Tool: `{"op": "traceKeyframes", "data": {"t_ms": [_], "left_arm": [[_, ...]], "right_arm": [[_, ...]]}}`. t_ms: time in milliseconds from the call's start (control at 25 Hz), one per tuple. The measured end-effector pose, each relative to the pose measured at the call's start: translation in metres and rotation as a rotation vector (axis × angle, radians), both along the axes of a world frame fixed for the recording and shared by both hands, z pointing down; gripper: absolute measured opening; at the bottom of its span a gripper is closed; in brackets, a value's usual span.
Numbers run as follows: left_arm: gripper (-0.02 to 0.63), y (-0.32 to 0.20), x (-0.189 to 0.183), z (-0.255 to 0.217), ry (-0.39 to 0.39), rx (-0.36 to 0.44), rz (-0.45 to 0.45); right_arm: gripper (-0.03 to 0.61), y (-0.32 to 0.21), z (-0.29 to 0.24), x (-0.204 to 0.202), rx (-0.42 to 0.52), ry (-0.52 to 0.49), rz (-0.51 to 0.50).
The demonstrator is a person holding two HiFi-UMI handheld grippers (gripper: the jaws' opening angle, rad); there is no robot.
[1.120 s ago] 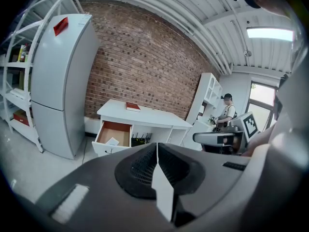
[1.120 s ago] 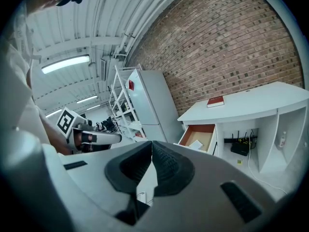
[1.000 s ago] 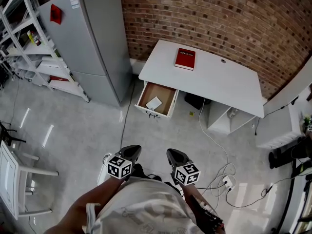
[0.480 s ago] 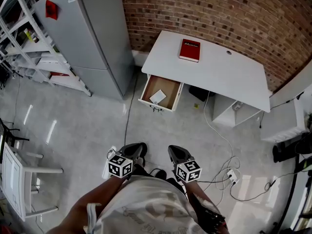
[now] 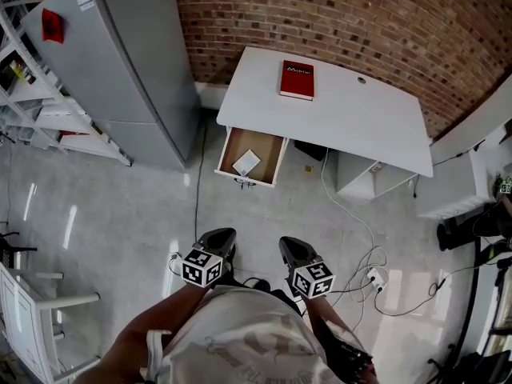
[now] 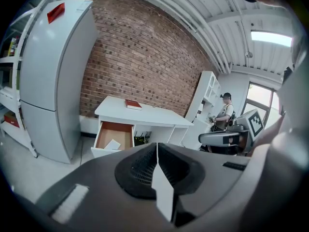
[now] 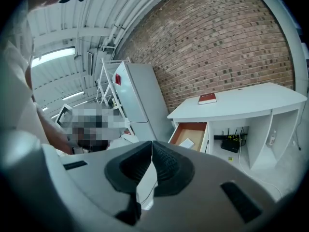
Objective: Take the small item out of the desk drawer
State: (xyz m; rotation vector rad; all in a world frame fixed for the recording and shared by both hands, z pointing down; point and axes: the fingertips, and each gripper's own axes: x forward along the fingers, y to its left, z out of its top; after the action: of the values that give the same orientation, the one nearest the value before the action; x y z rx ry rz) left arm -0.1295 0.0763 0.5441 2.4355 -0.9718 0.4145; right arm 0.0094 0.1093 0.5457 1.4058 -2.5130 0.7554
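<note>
I am seeing bare floor (image 5: 264, 222) running straight up to the open drawer (image 5: 270, 152), which is sticking out under the left end of the worktop's (image 5: 352, 126) front edge. Its top is lying uncovered, so a tool is getting room from above and from the front. The fridge (image 5: 120, 62) is crowding the drawer's left side. One cable (image 5: 197, 190) is trailing over the floor there, and more cables (image 5: 346, 218) and a power strip (image 5: 374, 277) are lying to the right.
</note>
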Motion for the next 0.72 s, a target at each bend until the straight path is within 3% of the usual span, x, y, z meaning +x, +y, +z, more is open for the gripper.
{"op": "traceKeyframes", "data": {"t_ms": [720], "left_arm": [[0.014, -0.128, -0.024, 0.016, 0.041, -0.046, 0.145]], "right_arm": [[0.006, -0.1, -0.001, -0.016, -0.039, 0.088, 0.23]]}}
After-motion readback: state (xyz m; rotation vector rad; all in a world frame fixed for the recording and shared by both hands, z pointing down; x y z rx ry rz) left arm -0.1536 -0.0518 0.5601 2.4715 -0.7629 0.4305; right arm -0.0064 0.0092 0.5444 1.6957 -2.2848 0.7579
